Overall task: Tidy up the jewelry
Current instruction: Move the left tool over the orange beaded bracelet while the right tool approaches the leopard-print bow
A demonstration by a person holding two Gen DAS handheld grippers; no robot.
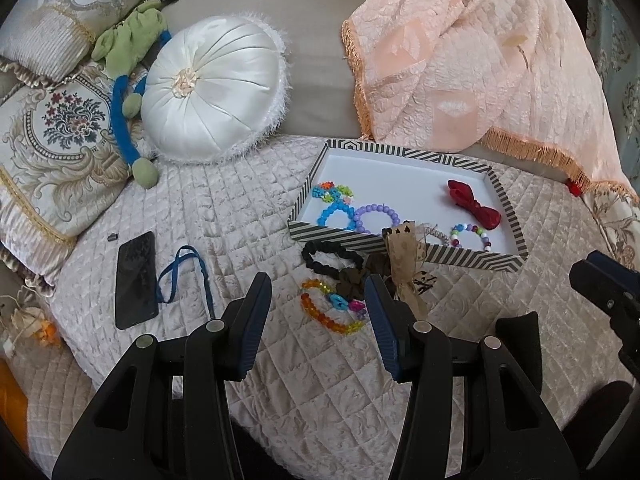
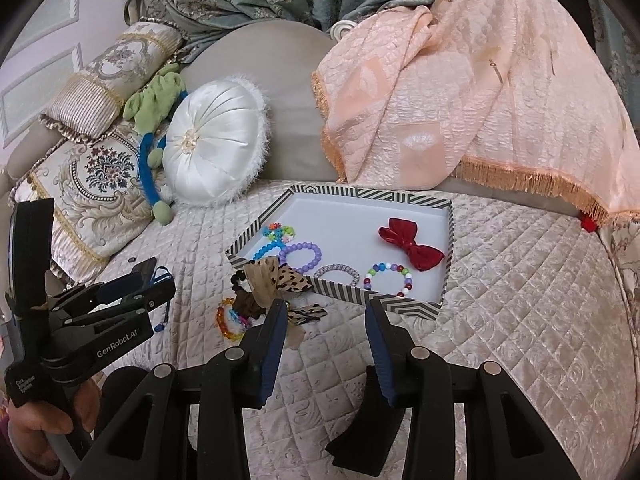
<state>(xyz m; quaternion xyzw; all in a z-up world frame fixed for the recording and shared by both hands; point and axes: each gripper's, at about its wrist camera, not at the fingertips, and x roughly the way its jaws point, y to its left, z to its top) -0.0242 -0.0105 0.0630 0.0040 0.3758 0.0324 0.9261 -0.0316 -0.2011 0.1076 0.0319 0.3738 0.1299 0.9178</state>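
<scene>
A striped box (image 1: 404, 250) (image 2: 344, 294) on the quilted bed holds a red bow (image 1: 474, 202) (image 2: 412, 242), a purple bead bracelet (image 1: 376, 218) (image 2: 301, 256), a blue bead bracelet (image 1: 334, 210), a multicolour bracelet (image 1: 472, 236) (image 2: 388, 278) and a silver band (image 2: 338, 272). In front of it lie a black scrunchie (image 1: 330, 256), a leopard bow (image 1: 404, 264) (image 2: 280, 280) and an orange bead bracelet (image 1: 332, 310) (image 2: 230, 320). My left gripper (image 1: 318, 294) (image 2: 160, 280) is open above the orange bracelet. My right gripper (image 2: 326, 318) is open and empty at the box's near wall.
A black phone (image 1: 136, 278) and a blue strap (image 1: 184, 276) lie left of the jewelry. A white round cushion (image 1: 214, 88) (image 2: 216, 140), patterned pillows (image 1: 52, 148), a green and blue plush (image 1: 128, 92) and a peach blanket (image 1: 480, 68) (image 2: 460, 100) line the back.
</scene>
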